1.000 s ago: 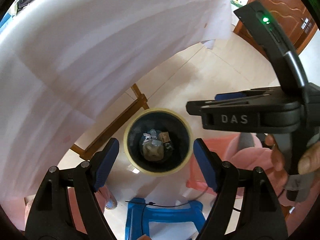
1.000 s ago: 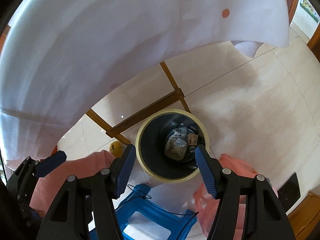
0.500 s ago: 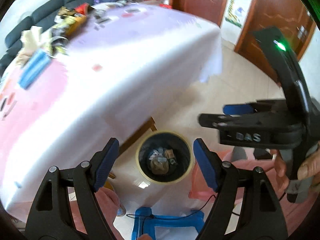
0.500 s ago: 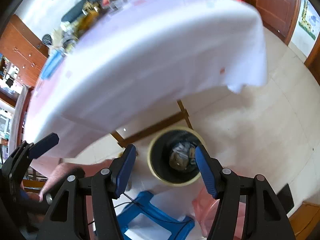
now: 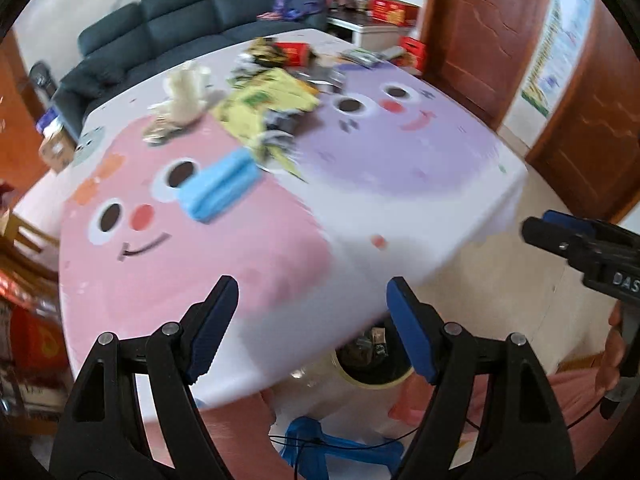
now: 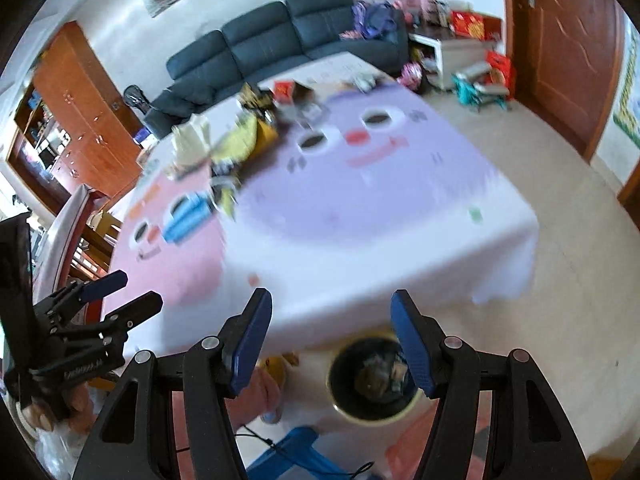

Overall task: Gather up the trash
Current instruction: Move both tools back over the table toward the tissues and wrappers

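Where a second ago both views looked almost straight down into the trash bin, with the cloth's hanging edge filling the upper half, both now look across the top of the surface, and the bin has slid low in each picture. The left tongs (image 5: 312, 324) stand wide apart with nothing between them, as before; the right tongs (image 6: 332, 340) also stand apart and empty, at the same spread.

In the left wrist view the trash bin (image 5: 372, 364) sits on the floor just under the near edge of the surface (image 5: 400, 216), partly hidden by the hanging cloth and beside the right-hand finger. In the right wrist view the bin (image 6: 372, 380) lies between the two fingers, close to the right one. It stands upright, its long axis vertical and its mouth open upward, with crumpled scraps inside.

Farther out, on the surface, a blue pack (image 5: 220, 186) lies well beyond the tongs with its long side running from lower left to upper right. Behind it is a heap of yellow wrappers (image 5: 268, 104), blurred, with a pale crumpled wad (image 5: 186, 98) to its left. A dark sofa (image 6: 280, 36) stands behind the surface.
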The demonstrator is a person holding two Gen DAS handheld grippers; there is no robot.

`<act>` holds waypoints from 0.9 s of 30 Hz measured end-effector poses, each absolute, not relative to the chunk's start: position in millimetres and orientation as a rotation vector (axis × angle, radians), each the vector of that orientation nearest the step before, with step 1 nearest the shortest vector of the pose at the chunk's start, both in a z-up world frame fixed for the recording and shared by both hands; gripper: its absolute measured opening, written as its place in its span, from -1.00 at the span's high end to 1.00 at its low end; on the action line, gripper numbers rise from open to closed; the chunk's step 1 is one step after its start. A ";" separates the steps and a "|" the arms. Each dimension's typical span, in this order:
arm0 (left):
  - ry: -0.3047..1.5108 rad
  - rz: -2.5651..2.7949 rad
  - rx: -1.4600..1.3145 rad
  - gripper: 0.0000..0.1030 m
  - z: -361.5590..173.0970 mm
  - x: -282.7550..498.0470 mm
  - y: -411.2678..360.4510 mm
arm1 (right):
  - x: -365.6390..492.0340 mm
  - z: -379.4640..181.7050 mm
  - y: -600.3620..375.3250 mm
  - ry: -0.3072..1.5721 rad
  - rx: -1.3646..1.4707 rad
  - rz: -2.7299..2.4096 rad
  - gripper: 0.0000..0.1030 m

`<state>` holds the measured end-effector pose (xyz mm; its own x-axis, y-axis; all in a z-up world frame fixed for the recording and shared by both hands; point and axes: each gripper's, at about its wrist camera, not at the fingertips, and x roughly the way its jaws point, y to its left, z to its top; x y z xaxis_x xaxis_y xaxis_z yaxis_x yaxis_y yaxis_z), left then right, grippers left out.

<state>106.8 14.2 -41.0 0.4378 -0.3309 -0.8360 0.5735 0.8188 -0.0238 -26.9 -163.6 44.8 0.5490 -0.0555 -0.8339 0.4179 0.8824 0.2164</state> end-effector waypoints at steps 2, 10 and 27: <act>0.958 -0.546 0.259 -0.44 -29.3 128.9 24.6 | -6.9 61.0 -165.5 0.937 0.396 -0.283 -0.22; 0.883 -0.417 0.240 -0.44 14.7 223.9 57.1 | 111.6 113.8 -166.7 0.921 0.249 -0.244 -0.22; 1.063 -0.353 0.129 -0.44 -15.9 418.8 49.7 | 389.0 107.3 -209.1 0.999 0.247 -0.101 -0.22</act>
